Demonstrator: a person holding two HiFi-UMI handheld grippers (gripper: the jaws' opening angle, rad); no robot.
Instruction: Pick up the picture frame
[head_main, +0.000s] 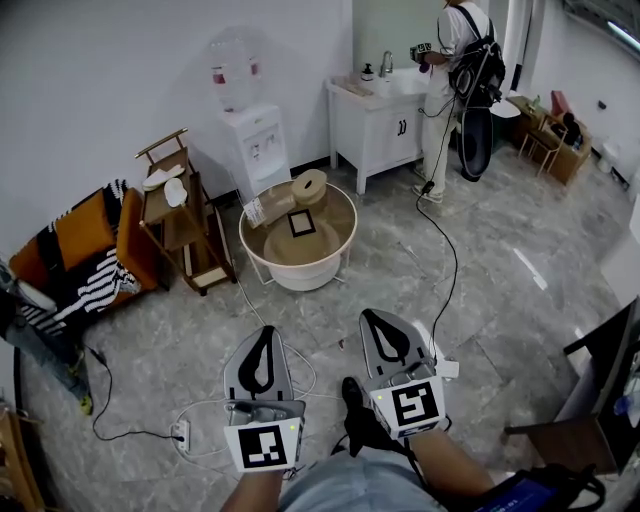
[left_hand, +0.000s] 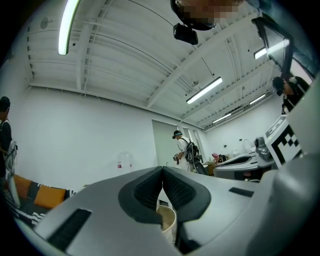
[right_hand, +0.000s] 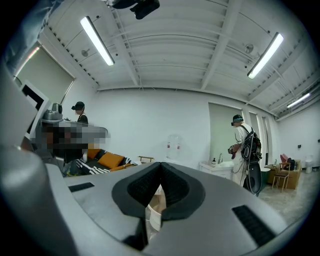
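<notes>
picture frame (head_main: 302, 223) on round table (head_main: 346, 238), shelf (head_main: 183, 222) beside

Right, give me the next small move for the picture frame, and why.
Probably step forward toward the round beige table: the small black square picture frame lies on it, far beyond the left gripper and right gripper, both with jaws together, empty.

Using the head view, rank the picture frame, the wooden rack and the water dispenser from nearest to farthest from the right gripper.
1. The picture frame, lying on the round table, ahead and slightly left of the right gripper.
2. The wooden rack, left of that table.
3. The water dispenser, against the back wall, beyond the rack.
</notes>
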